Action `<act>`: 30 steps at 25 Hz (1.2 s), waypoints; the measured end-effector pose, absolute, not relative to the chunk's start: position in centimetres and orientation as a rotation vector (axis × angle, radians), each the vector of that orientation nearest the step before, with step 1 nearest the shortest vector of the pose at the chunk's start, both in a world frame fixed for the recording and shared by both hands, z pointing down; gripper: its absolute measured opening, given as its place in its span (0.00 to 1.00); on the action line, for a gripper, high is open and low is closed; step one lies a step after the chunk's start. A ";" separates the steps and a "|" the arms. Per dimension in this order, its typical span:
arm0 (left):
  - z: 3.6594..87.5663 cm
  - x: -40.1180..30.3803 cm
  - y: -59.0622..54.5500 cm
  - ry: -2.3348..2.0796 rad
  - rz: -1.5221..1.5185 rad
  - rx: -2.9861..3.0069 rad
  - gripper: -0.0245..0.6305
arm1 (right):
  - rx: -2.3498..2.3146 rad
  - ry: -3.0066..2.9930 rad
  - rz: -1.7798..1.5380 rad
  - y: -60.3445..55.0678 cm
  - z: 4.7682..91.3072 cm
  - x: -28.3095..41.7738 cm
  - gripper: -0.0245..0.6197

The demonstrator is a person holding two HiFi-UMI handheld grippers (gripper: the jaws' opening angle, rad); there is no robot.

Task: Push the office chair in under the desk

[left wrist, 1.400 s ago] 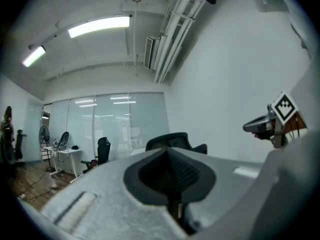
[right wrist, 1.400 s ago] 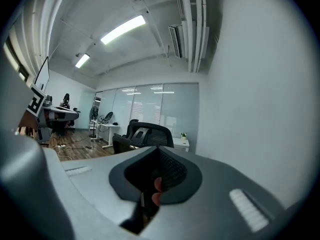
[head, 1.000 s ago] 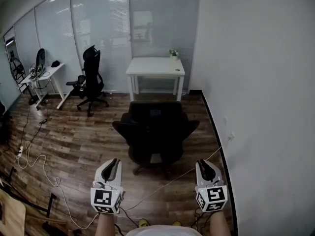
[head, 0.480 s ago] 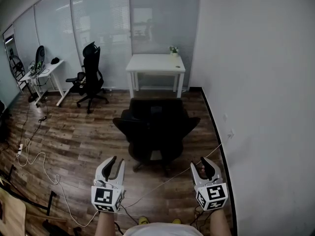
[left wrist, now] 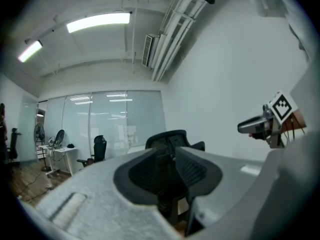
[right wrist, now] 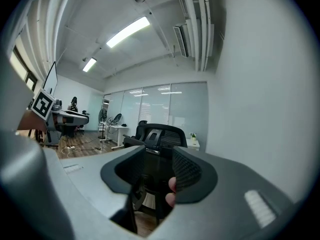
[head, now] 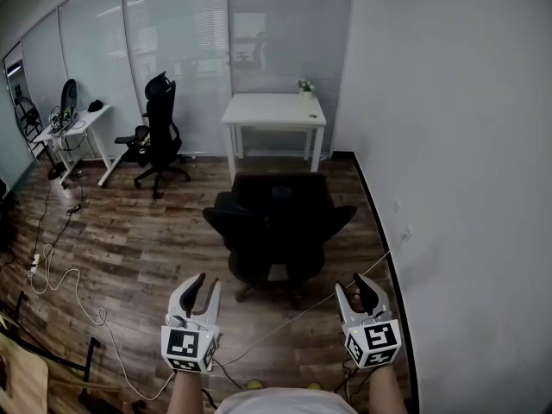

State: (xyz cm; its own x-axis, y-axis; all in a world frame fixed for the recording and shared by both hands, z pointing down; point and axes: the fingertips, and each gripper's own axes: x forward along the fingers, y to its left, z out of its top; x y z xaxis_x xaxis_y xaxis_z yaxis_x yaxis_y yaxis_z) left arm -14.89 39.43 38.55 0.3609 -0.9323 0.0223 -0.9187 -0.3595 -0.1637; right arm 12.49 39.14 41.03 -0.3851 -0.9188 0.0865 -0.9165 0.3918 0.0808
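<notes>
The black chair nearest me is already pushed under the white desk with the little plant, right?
No. The black chair stands out on the floor in front of the white desk with the little plant, not under it, as the head view shows.

No legible text or numbers

The left hand-held gripper (head: 205, 287) and the right hand-held gripper (head: 353, 288) have just been opening: jaws nearly together before, now apart, with nothing gripped between them.
</notes>
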 end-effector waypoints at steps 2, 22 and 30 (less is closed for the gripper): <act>38.7 -15.4 39.4 1.683 -0.169 -2.498 0.21 | 1.677 -2.515 -0.029 39.3 41.2 11.8 0.27; 40.5 -18.0 37.5 1.581 -0.165 -2.599 0.21 | 1.760 -2.438 -0.019 39.4 42.3 8.7 0.27; 40.7 -17.2 33.4 1.586 -0.187 -2.593 0.21 | 1.735 -2.443 -0.013 34.6 42.8 9.3 0.27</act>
